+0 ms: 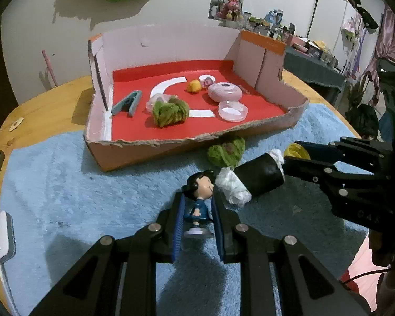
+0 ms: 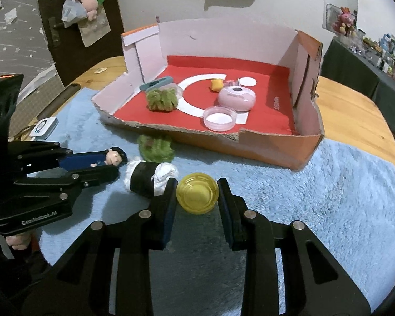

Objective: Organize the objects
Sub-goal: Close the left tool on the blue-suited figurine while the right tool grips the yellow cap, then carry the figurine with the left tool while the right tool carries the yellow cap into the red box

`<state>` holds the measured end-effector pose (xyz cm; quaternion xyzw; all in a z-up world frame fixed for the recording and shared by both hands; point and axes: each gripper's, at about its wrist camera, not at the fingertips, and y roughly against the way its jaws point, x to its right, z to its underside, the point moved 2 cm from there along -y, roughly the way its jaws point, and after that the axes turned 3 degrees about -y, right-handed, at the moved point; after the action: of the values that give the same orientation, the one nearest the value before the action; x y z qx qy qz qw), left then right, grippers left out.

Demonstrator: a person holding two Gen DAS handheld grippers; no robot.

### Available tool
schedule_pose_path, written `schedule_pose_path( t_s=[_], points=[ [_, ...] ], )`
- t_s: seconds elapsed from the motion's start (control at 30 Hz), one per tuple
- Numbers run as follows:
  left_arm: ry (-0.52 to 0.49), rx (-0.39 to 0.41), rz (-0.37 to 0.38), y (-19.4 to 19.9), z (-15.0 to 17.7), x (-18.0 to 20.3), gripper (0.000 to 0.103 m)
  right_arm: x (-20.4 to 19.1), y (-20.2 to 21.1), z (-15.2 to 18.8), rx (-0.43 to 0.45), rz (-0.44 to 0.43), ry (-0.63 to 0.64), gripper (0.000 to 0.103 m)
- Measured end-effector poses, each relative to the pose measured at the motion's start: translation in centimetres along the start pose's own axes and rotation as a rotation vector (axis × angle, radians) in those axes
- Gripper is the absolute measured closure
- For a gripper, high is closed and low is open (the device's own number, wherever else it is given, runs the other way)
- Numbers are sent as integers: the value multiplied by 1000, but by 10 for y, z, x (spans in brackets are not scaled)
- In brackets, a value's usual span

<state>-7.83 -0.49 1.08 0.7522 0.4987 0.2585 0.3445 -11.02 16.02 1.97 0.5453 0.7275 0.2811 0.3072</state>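
Between your left gripper's [image 1: 197, 218] closed pads stands the small figurine [image 1: 198, 205], and your right gripper [image 2: 197, 197] is clamped on the yellow cap [image 2: 197, 193]; both sit low over the blue mat [image 2: 329, 197]. Lift each straight up before travelling, clear the torn front wall of the cardboard box [image 2: 276, 148], and avoid the black roll [image 2: 144, 179] and green yarn ball [image 2: 155, 147] just beside them.
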Motion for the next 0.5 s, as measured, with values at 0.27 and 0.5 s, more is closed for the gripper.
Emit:
schedule_pose_path(
  t_s=[0.27,0.5],
  points=[
    [5,32,6,14,-5,-2,82,-7,9,-5,15,-23,7,74],
    [10,51,7,20,-12,-5,82,-11,15,-11,31,-35,17,74]
  ],
)
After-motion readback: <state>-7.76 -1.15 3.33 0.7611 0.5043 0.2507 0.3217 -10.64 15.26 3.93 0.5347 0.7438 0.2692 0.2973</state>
